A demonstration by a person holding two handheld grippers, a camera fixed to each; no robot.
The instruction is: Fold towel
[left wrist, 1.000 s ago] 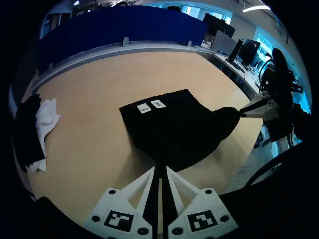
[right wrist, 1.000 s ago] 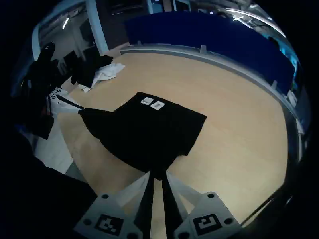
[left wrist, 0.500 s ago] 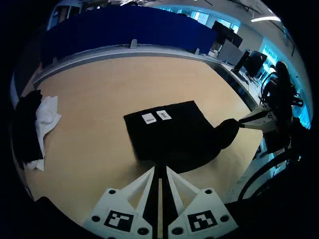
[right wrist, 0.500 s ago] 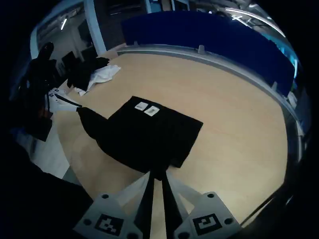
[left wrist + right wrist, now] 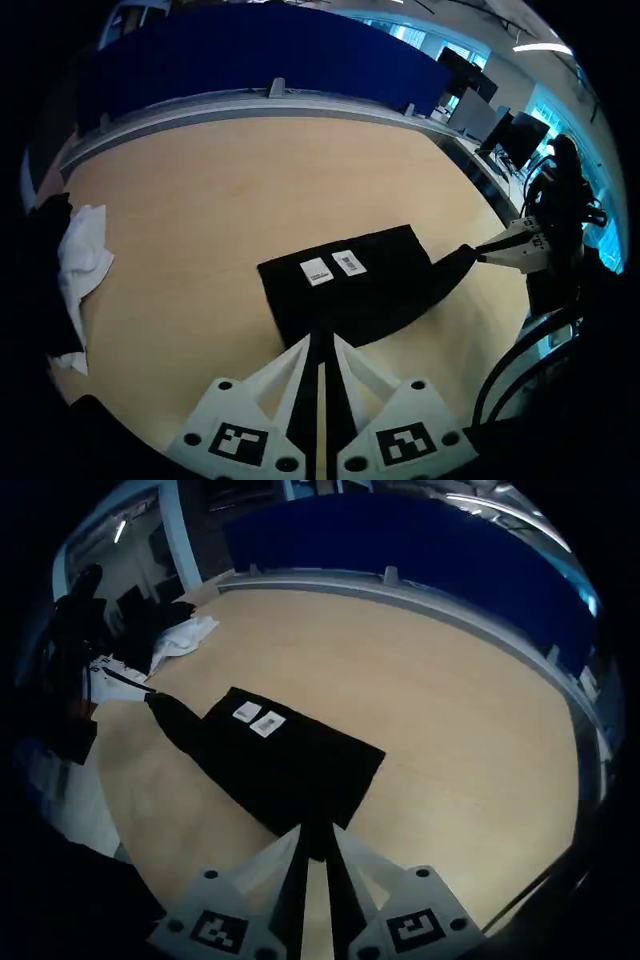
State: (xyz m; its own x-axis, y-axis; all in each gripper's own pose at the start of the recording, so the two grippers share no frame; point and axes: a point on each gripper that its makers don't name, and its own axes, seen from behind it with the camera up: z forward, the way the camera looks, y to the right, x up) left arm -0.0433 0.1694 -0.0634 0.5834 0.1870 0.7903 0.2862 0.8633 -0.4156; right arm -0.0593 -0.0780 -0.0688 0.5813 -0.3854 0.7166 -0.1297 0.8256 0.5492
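Wooden table (image 5: 240, 184), white cloth (image 5: 80, 256) aside, left claw (image 5: 324, 334) and right claw (image 5: 316, 830) tight on black towel (image 5: 364, 292)

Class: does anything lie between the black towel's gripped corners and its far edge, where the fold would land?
Nothing visible does. The left gripper and right gripper pinch the black towel; the white cloth lies far aside.

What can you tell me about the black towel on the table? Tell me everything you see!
The black towel looks like soft, dark cloth and lies mostly flat on the pale wooden table. Two small white tags sit on top of it near one edge. The left gripper pinches one near corner and the right gripper pinches the other, so those corners are drawn out into points.
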